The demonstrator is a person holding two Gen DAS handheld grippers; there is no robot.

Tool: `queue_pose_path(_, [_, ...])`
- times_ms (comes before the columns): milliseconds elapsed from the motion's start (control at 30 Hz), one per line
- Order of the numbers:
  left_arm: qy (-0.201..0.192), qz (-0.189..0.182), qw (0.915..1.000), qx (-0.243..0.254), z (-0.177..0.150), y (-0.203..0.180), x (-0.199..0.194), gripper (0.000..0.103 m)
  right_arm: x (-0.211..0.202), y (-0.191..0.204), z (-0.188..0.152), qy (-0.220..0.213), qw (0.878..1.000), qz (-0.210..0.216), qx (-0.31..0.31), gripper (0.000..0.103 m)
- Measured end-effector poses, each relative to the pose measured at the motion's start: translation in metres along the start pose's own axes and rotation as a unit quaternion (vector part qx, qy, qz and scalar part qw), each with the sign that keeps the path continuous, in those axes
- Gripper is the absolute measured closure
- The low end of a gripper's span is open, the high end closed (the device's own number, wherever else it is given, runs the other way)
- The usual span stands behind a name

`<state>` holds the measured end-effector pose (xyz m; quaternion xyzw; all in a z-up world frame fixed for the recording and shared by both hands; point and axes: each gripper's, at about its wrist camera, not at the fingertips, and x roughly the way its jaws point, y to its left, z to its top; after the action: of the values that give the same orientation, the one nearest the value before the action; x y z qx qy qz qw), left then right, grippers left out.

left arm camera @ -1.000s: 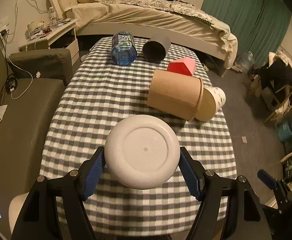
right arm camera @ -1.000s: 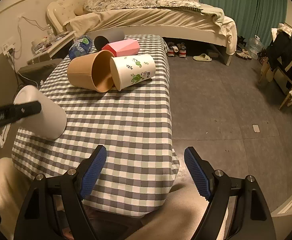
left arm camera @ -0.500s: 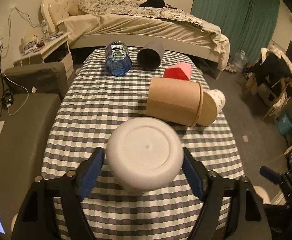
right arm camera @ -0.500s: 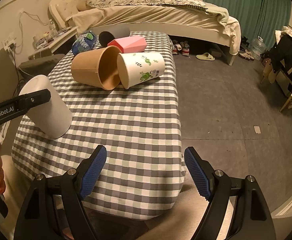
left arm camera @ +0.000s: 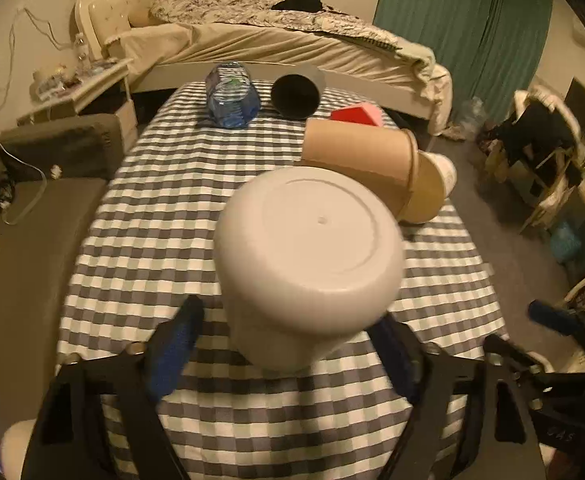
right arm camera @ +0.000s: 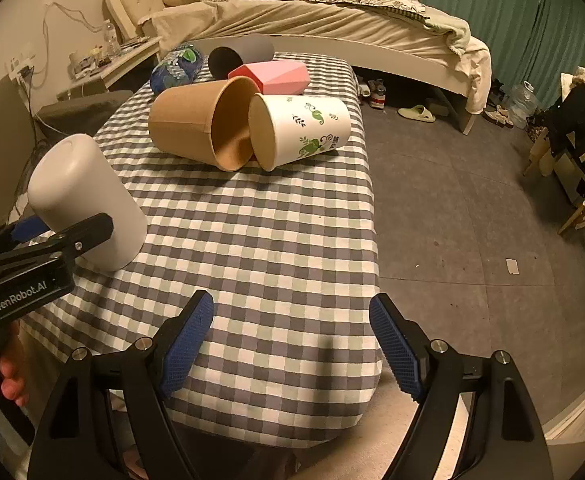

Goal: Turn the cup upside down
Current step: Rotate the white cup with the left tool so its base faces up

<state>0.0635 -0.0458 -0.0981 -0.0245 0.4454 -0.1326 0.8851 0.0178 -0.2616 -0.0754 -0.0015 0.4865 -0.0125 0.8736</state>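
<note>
A white plastic cup point(left arm camera: 310, 256) sits clamped between the blue-padded fingers of the left gripper point(left arm camera: 284, 344), its flat base turned toward the left wrist camera and its body tilted. From the right wrist camera the same cup point(right arm camera: 86, 204) leans base-up over the near left part of the checkered tablecloth point(right arm camera: 276, 248); whether its lower rim touches the cloth cannot be told. The right gripper point(right arm camera: 292, 344) hovers over the near edge of the table with its fingers spread wide and nothing between them. Farther back, a brown paper cup point(right arm camera: 200, 124) lies on its side (mouth facing the camera), touching a white paper cup with green leaf print point(right arm camera: 304, 128), also on its side. Behind them lie a pink faceted box point(right arm camera: 276, 76), a dark grey cup point(right arm camera: 238, 56) and a blue water bottle point(right arm camera: 174, 66). A bed point(right arm camera: 312, 16) stands beyond the table.
</note>
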Motion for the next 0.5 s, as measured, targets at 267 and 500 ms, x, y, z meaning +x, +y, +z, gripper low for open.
queue_pose_path(267, [-0.003,0.007,0.9997,0.022,0.004,-0.014,-0.002,0.03,0.001,0.0,0.004,0.002,1.0,0.004,0.003,0.023])
queue_pose_path(500, [-0.014,0.019,0.9991,0.036,0.016,-0.027,0.003,0.03,-0.002,-0.009,0.013,-0.012,1.0,0.012,0.017,0.023])
